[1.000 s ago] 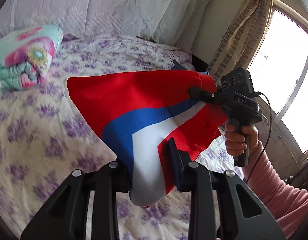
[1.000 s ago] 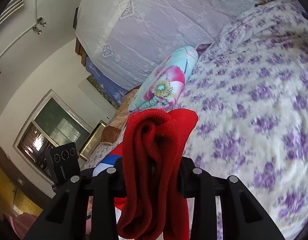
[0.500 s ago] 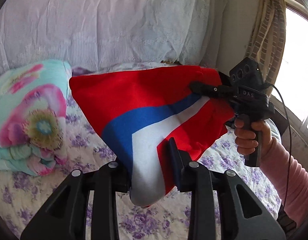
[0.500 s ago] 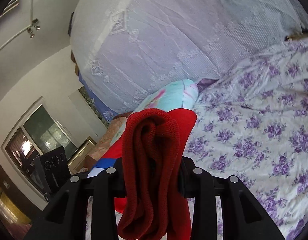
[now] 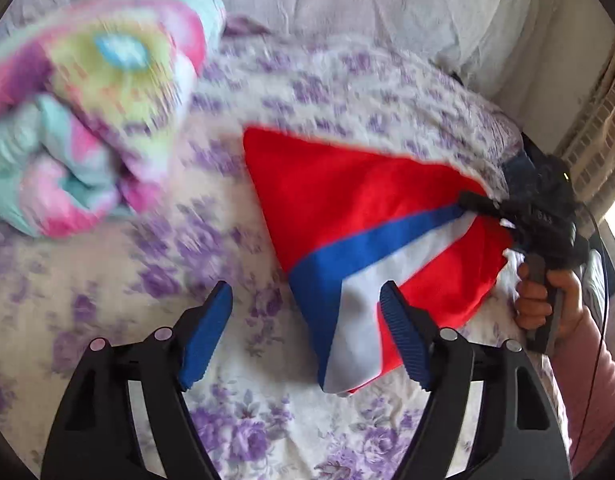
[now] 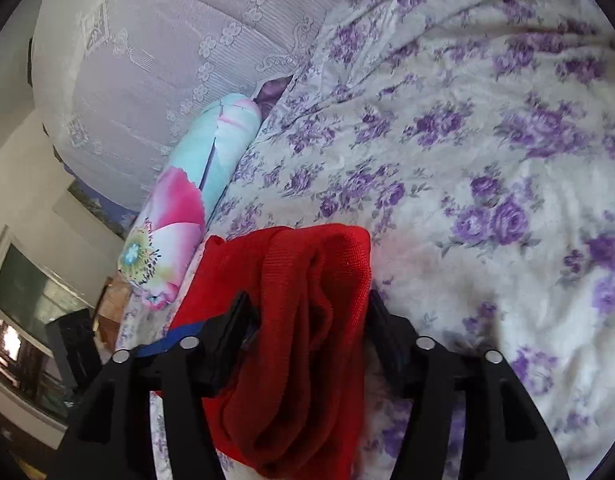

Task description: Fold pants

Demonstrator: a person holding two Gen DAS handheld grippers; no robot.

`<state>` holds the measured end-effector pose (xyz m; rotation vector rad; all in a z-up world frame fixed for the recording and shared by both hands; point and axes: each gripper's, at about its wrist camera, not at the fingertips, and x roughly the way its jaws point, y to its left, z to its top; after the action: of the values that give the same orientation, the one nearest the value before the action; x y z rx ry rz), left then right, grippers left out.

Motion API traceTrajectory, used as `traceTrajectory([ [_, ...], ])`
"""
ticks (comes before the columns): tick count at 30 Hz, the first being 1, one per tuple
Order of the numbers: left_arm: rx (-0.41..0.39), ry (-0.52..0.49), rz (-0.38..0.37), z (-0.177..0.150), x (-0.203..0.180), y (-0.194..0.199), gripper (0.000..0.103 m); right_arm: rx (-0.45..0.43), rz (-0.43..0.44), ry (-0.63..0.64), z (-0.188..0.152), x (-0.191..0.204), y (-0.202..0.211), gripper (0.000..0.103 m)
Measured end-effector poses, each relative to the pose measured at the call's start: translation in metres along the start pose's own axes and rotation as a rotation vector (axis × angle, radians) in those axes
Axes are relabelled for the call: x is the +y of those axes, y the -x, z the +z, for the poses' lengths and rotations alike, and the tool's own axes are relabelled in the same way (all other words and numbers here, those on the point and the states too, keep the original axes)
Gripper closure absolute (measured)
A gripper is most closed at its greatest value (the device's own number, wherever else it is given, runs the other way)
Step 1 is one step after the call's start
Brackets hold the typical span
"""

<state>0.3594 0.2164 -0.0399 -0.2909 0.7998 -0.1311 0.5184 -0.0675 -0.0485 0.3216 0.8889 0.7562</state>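
Left hand-held gripper (image 5: 305,336) spread, pants (image 5: 371,240) beside right finger.

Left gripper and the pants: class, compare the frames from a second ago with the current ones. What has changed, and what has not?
The left gripper has let go: its jaws, clamped on the pants before, now stand wide apart, the striped end lying free between them. The pants have come down from mid-air onto the floral bedsheet. The right gripper stays shut on the bunched red fabric.
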Motion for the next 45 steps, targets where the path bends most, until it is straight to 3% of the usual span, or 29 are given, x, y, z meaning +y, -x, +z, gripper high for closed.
traceTrajectory([
  [3,-0.109,-0.089,0.043,0.008,-0.022,0.029,0.027,-0.115,-0.032,0.08,-0.001,0.026,0.039,0.035],
  [6,-0.106,-0.13,-0.014,0.012,-0.044,0.024,0.024,-0.182,0.048,0.181,-0.005,0.062,0.053,0.035],
  [9,-0.037,-0.122,-0.028,0.005,-0.056,-0.006,0.024,-0.113,0.139,0.179,-0.017,0.072,0.03,0.036],
  [11,0.037,-0.115,0.013,-0.009,-0.059,-0.033,0.024,-0.013,0.077,0.114,-0.033,0.051,0.001,0.04],
  [12,0.051,-0.142,0.053,-0.017,-0.06,-0.043,0.021,-0.005,0.047,0.098,-0.04,0.042,-0.006,0.049],
  [14,0.033,-0.188,0.094,-0.02,-0.071,-0.042,0.021,-0.049,0.092,0.03,-0.041,0.028,0.002,0.054],
  [16,0.055,-0.167,0.099,-0.013,-0.074,-0.035,0.022,-0.092,0.104,-0.058,-0.041,0.027,0.022,0.047],
  [17,0.047,-0.138,0.1,-0.013,-0.073,-0.024,0.022,-0.121,0.099,-0.064,-0.043,0.032,0.035,0.038],
  [19,0.023,-0.1,0.111,-0.019,-0.074,-0.006,0.018,-0.158,0.051,-0.032,-0.054,0.048,0.056,0.032],
  [21,-0.017,-0.079,0.175,-0.029,-0.081,0.018,0.007,-0.173,-0.015,0.017,-0.07,0.065,0.07,0.028],
  [24,-0.069,-0.076,0.223,-0.05,-0.092,0.048,0.005,-0.184,-0.104,0.07,-0.1,0.084,0.085,0.023],
  [33,-0.138,-0.09,0.351,-0.102,-0.119,0.101,0.005,-0.218,-0.197,0.179,-0.167,0.124,0.116,0.012],
  [38,-0.154,-0.041,0.369,-0.129,-0.116,0.11,0.005,-0.2,-0.23,0.224,-0.197,0.13,0.117,0.01],
  [45,-0.116,-0.074,0.381,-0.142,-0.118,0.103,0.005,-0.174,-0.313,0.241,-0.207,0.131,0.11,0.008],
])
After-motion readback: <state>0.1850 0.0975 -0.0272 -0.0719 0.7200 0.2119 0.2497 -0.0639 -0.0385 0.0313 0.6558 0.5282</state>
